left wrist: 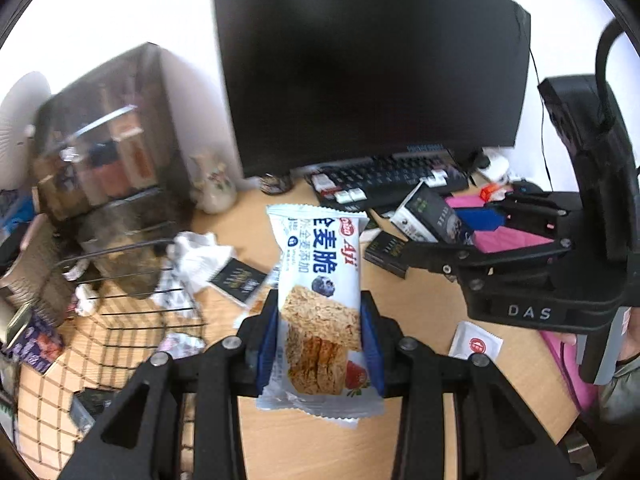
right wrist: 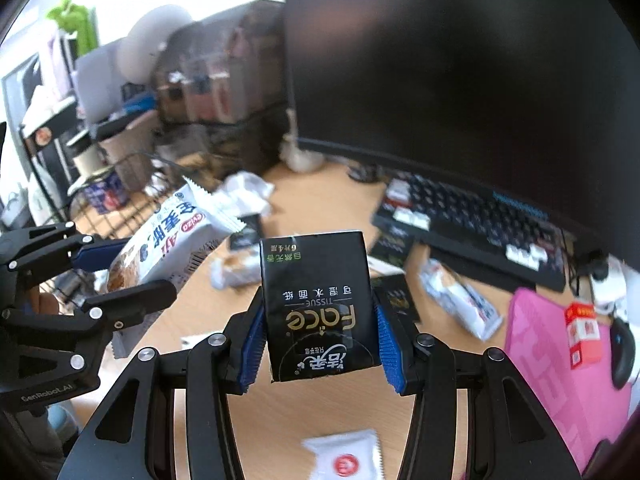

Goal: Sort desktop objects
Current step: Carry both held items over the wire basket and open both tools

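Left gripper: closed on a snack bar packet, which is pinched across its width between the blue pads; nothing else is held.

Snack packet, long axis: it is seen running forward along the fingers, its crimped top end projecting well past the fingertips and its lower seam hanging behind them.

Right gripper: clamped on a black tissue pack, gripped on its two side faces; the printed label is read upside down from the wrist camera.

Tissue pack, long axis: it is likewise aligned with the fingers, its upper half standing clear beyond the tips.

Both loads: carried above the wooden desk, touching nothing below.

Wire basket: it is seen to the left of the left fingers and lower than the packet, with crumpled paper near its far rim.

Nearer hand: the left gripper is judged the closer to the basket; the right gripper is held on the far side of it, to the right.

Coming move: if the basket is the packet's destination, a swing leftward and down from the left fingers would be called for, the packet's free end leading.

Ahead of the fingers: a keyboard and dark monitor are seen beyond, with loose sachets left on the desk.
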{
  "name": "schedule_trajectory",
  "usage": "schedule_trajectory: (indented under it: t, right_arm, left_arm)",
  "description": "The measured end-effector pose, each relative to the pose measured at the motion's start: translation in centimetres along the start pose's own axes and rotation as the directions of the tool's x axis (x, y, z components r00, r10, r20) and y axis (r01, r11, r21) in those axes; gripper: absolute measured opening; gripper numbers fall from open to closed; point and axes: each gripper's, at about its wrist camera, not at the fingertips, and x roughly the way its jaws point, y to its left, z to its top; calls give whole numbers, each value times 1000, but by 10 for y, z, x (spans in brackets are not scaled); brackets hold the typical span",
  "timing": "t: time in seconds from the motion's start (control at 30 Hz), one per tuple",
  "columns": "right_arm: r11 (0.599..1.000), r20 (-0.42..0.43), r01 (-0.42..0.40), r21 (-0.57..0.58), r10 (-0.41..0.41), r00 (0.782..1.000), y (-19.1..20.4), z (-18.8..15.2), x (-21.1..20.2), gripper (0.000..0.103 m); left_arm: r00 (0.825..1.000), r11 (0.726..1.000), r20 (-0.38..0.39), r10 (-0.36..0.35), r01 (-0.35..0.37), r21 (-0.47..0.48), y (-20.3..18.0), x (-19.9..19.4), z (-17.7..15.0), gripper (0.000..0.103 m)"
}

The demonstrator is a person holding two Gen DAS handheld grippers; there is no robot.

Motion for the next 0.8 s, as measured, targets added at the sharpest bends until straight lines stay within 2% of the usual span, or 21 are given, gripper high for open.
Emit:
schedule_trajectory:
  t: [0.33,0.57,0.8]
  right_arm:
    - [982,56,-131,-136,140,989,98,40,-2,48]
    - [945,17,-242,-221,252,968,174,53,21,48]
    - [919,-29,-295,-261,298,954,220,50,40,48]
  left_arm:
    - [986,981,55,156,-148,-122,70,-62,-20,41]
    - [966,941,-2,259,-252,-227,133,-78,-50,41]
    - [954,913,-37,296,-294,-284,168,-86,-72,41]
